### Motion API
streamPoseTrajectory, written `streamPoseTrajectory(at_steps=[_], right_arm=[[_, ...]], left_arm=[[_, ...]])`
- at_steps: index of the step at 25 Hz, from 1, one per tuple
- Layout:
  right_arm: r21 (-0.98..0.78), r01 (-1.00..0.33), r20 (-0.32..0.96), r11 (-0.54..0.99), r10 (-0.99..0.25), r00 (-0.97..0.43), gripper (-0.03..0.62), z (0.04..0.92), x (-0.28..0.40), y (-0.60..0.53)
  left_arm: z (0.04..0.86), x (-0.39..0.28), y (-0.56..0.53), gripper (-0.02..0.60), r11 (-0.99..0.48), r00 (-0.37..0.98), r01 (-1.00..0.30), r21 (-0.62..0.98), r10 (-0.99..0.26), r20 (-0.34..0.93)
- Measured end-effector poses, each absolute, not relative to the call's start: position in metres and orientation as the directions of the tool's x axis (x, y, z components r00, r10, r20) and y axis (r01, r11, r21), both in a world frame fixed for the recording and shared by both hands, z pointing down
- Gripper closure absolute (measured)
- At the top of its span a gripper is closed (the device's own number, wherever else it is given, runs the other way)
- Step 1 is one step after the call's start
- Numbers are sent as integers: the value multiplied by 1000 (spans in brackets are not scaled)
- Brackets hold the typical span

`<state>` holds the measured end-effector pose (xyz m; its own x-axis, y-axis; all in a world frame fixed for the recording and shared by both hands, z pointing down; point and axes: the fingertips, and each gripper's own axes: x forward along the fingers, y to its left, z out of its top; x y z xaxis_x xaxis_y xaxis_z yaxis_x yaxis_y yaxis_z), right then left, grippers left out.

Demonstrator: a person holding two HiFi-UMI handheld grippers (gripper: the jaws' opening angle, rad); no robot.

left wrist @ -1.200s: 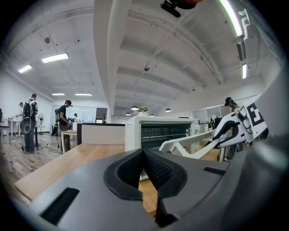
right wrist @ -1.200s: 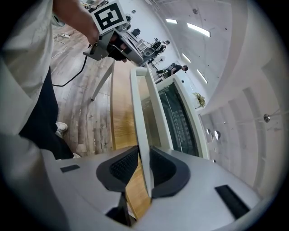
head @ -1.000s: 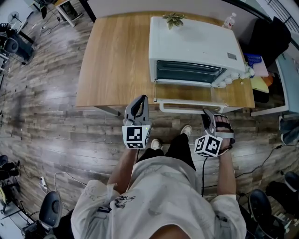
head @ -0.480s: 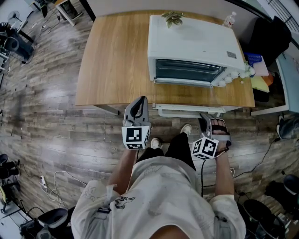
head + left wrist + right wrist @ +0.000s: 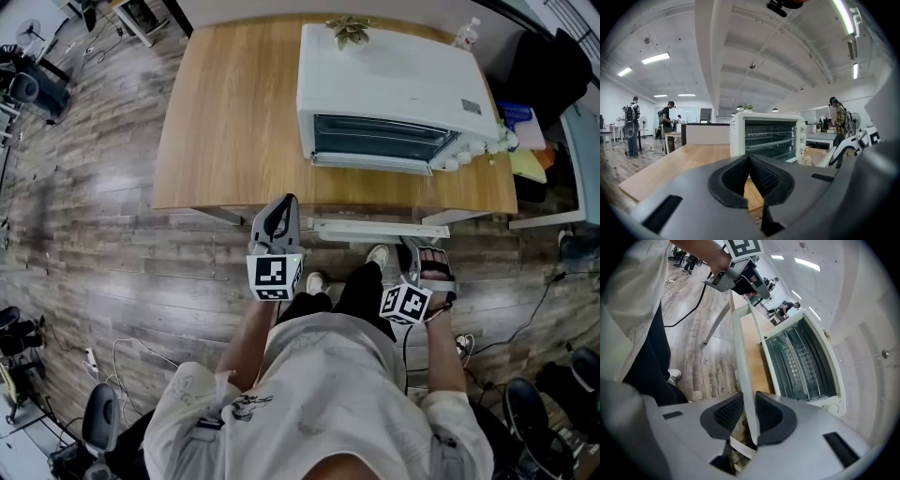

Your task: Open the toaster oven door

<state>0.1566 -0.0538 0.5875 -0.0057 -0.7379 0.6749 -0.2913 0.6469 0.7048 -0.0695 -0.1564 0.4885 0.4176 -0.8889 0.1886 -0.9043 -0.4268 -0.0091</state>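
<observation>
The right gripper (image 5: 749,417) is clamped on the white door handle (image 5: 744,376) near its right end, a hold that suits swinging the door down. The left gripper (image 5: 750,174), jaws pressed together on nothing, hovers by the handle's left end, clear of the swing. Beyond them the toaster oven (image 5: 394,84) stands on the right part of the table (image 5: 225,122), door dropped open, racks bared, a small plant (image 5: 349,33) on top; nothing blocks it.

White shirt (image 5: 319,394), black trousers (image 5: 361,286), white shoes (image 5: 378,255); grey left tool (image 5: 281,204), right tool (image 5: 424,251).
</observation>
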Motion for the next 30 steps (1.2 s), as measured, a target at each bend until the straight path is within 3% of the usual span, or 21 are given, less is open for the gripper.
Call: streamPoseTrajectory(at_steps=[30], right_arm=[[848,-298,465,438,-885,21,494,649,157,-42]], left_arm=[[555,-76,-126,567,-418,390,-909,-4,-851,352]])
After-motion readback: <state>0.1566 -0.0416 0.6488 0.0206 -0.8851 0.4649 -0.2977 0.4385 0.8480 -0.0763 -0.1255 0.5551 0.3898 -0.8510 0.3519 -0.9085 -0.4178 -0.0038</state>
